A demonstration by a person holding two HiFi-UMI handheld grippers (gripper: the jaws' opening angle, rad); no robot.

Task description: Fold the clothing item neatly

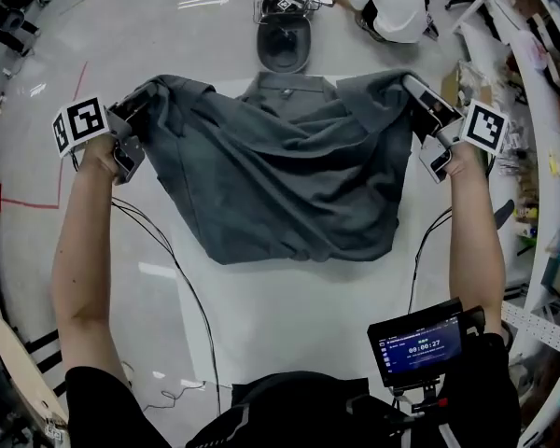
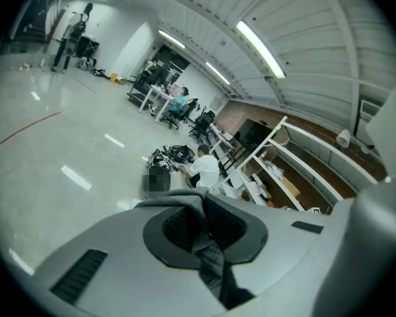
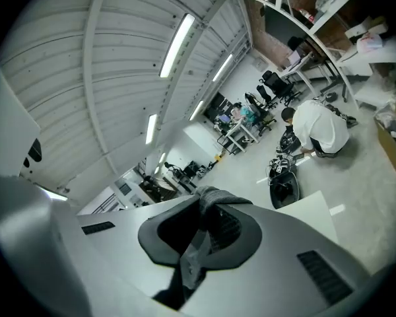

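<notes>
Shirt dark grey, plain. Sheet under it white. Floor pale grey, glossy, with a red line. Left gripper and right gripper grey, cubes with black-and-white square markers. Screen blue on black. Person in white top.

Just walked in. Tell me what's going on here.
A person holds a two-jaw gripper in each hand over a white sheet on the floor. The left gripper and right gripper are each shut on a pinch of a gray collared shirt, one at either side, spreading it between them. It looks rumpled, not yet folded.
</notes>
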